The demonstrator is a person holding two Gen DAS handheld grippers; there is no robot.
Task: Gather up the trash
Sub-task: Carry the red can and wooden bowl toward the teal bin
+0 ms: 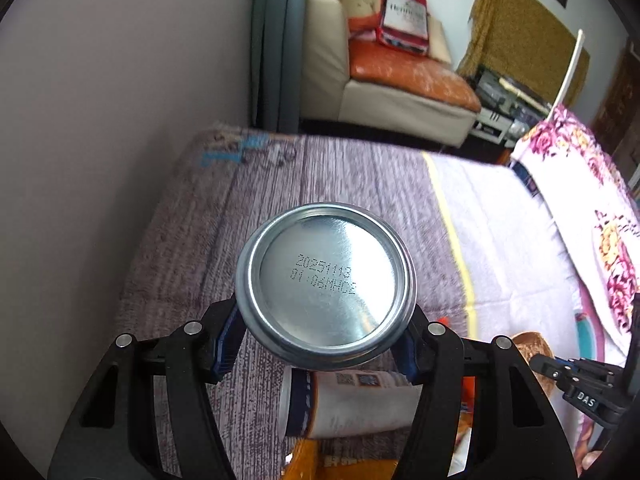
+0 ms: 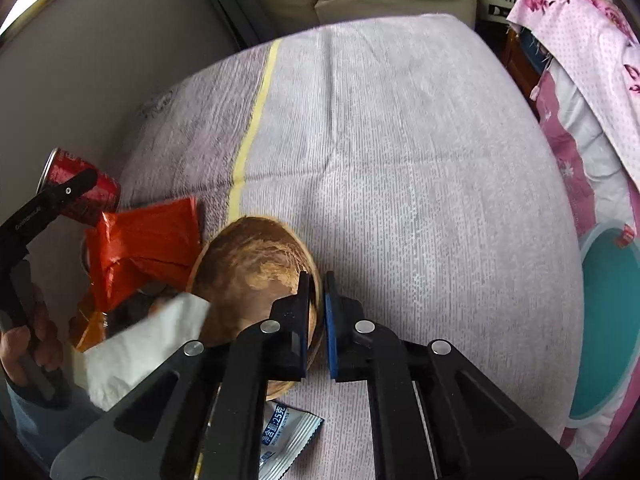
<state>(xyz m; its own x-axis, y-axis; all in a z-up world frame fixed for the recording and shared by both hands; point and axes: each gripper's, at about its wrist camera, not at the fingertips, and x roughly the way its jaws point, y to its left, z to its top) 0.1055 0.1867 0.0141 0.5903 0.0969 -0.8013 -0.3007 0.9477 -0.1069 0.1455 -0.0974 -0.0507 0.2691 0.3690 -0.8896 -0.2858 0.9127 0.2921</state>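
Observation:
My left gripper (image 1: 324,332) is shut on a red drink can (image 1: 326,282), held above the table with its silver base toward the camera; the can also shows in the right wrist view (image 2: 78,192). My right gripper (image 2: 317,312) is shut on the rim of a wooden bowl (image 2: 252,276) that sits on the table. An orange wrapper (image 2: 144,248) and a white tissue (image 2: 136,348) lie left of the bowl. A white and blue can (image 1: 352,404) lies on its side under the held can. A small blue and white sachet (image 2: 288,436) lies in front of the bowl.
The table is covered by a lilac cloth (image 2: 400,160) with a yellow stripe. A wall (image 1: 100,120) runs along the left. A teal basin (image 2: 608,320) stands lower right, beside floral fabric (image 2: 580,40). A sofa (image 1: 384,88) stands beyond the table.

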